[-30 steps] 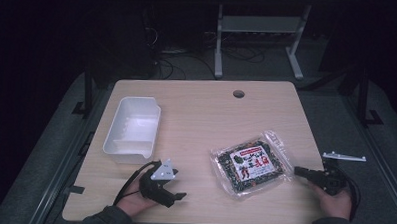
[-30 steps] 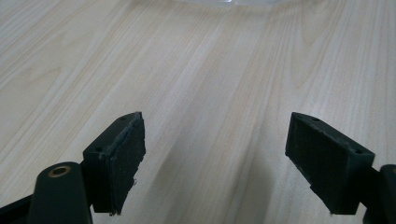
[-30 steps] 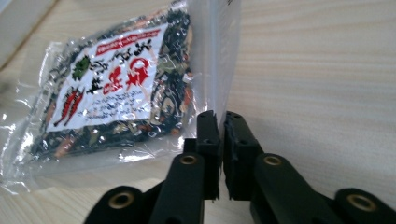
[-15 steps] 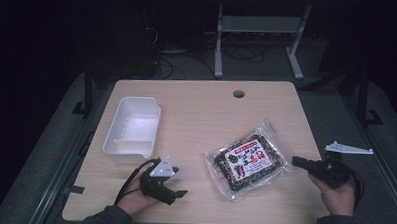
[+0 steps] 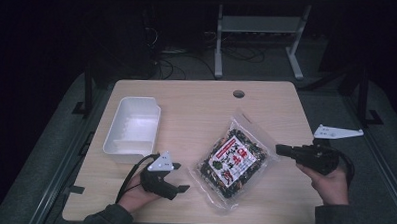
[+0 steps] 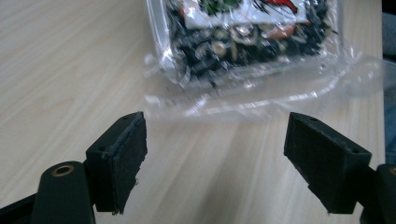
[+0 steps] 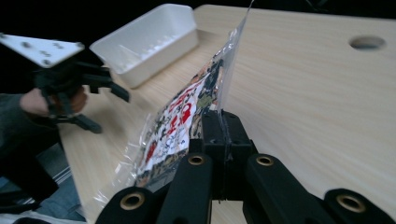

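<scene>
Bag (image 5: 233, 162) of dark snack lies mid-desk (image 5: 197, 99), right edge clamped in right gripper (image 7: 223, 122) fingers, pressed together on the clear film. Left gripper (image 6: 215, 151) fingers apart, just short of bag. White tray (image 5: 133, 127) at desk's left.

Our two hands, each holding a gripper, at the near edge.

Our left gripper (image 5: 176, 177) sits low with jaws spread wide apart, nothing between them. Our right gripper (image 7: 223, 126) has its jaws pressed together, apparently pinching the edge of a clear snack bag (image 5: 233, 158).
</scene>
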### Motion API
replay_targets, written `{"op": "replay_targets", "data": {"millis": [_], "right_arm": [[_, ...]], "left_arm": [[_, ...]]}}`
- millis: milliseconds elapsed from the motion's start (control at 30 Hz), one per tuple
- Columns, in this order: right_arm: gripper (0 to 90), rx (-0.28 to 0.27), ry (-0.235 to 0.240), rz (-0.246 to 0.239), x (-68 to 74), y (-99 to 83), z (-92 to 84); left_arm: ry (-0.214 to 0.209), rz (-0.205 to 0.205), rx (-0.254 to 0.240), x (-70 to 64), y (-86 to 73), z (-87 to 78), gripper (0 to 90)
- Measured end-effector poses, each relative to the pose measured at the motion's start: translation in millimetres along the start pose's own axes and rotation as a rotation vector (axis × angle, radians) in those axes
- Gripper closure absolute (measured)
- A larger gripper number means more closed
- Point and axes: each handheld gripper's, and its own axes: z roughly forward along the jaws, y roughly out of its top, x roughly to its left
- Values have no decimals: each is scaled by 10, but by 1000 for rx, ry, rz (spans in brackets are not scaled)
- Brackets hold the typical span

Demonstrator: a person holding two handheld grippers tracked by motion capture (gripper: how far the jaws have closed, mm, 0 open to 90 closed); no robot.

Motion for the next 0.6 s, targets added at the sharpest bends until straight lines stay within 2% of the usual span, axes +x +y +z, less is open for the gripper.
{"op": "replay_targets", "data": {"millis": [33, 133, 200, 233, 267, 367, 433, 600], "right_arm": [[899, -4, 33, -27, 51, 103, 27], [899, -8, 81, -68, 128, 236, 67], [899, -5, 106, -94, 176, 310, 92], [899, -2, 125, -103, 196, 342, 105], [899, -2, 125, -103, 196, 342, 105], [898, 14, 160, -142, 275, 448, 156], [898, 13, 175, -151, 303, 483, 182], [898, -4, 204, -160, 352, 528, 255]], "left_arm": [[1, -5, -13, 15, 25, 18, 200], [5, -13, -8, 33, 49, 41, 188], [-11, -41, -23, 68, 63, 65, 188], [-11, -41, -23, 68, 63, 65, 189], [-20, -48, -24, 86, 69, 70, 189], [-79, -106, -54, 146, 98, 101, 214], [-109, -139, -70, 202, 132, 156, 230], [-164, -161, -66, 225, 139, 198, 336]]}}
